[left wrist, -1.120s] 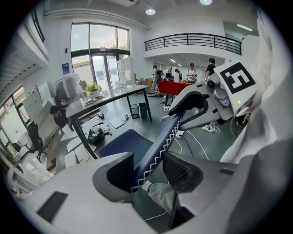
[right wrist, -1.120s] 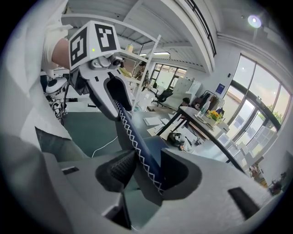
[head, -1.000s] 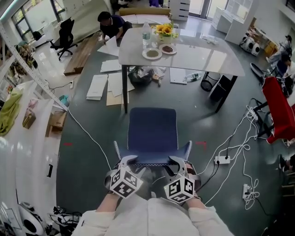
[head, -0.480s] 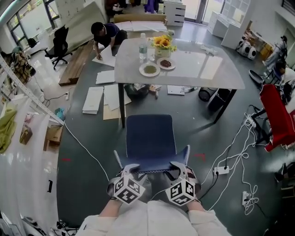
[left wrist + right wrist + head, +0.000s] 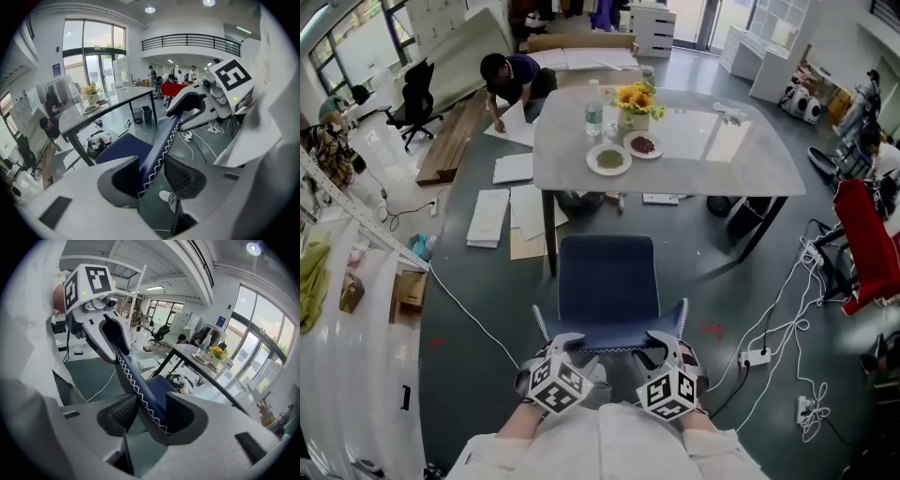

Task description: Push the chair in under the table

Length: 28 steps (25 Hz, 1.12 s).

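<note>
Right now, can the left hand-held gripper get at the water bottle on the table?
Probably not. The left hand-held gripper sits on the chair backrest, its jaws have just been closing on it, and the bottle stands across the table, with the whole chair between.

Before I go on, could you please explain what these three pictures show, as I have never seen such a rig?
No robot here: a person holds a two-jaw gripper in each hand, each topped by a cube with square markers. The wide picture comes from a camera on the person's head, looking down; the other two come from cameras riding on each gripper, looking along its jaws. The left gripper and right gripper each straddle the backrest's top edge on the dark blue chair and seem closed on it; the left jaws have just been closing, the right's opening slightly. Ahead stands a grey table bearing yellow flowers in a vase, a clear bottle and two white plates. Papers lie on the floor beside it.
</note>
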Each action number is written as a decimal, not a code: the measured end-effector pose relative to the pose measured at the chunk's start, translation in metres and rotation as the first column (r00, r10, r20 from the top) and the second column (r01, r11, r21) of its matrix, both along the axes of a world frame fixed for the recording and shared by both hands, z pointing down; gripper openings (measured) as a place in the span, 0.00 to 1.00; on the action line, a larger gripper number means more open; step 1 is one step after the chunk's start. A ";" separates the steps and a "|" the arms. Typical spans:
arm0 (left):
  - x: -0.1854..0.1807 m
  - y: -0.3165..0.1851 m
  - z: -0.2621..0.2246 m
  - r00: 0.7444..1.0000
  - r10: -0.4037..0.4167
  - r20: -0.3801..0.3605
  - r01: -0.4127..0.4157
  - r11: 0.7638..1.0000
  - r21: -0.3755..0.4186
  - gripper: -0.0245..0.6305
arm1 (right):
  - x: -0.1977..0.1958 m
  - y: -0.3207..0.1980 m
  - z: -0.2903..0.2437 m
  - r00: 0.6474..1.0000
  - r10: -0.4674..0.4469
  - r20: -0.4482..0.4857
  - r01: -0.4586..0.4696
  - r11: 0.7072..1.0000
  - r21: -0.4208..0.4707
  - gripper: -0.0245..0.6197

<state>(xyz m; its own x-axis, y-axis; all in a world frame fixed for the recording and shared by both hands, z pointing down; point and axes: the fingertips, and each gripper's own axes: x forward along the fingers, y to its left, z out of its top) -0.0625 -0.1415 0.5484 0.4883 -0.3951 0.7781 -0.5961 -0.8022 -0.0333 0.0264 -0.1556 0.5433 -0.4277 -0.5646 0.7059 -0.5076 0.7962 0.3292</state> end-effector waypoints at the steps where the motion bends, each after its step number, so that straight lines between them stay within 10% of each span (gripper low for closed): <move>1: -0.001 -0.006 0.000 1.000 0.007 0.000 -0.007 1.000 0.000 0.30 | -0.001 -0.005 0.000 1.000 0.004 0.001 -0.004 1.000 0.002 0.28; 28: -0.013 -0.150 -0.002 0.998 0.057 0.011 -0.058 0.992 0.111 0.30 | -0.012 -0.143 -0.002 0.999 0.048 0.009 -0.048 0.998 0.049 0.28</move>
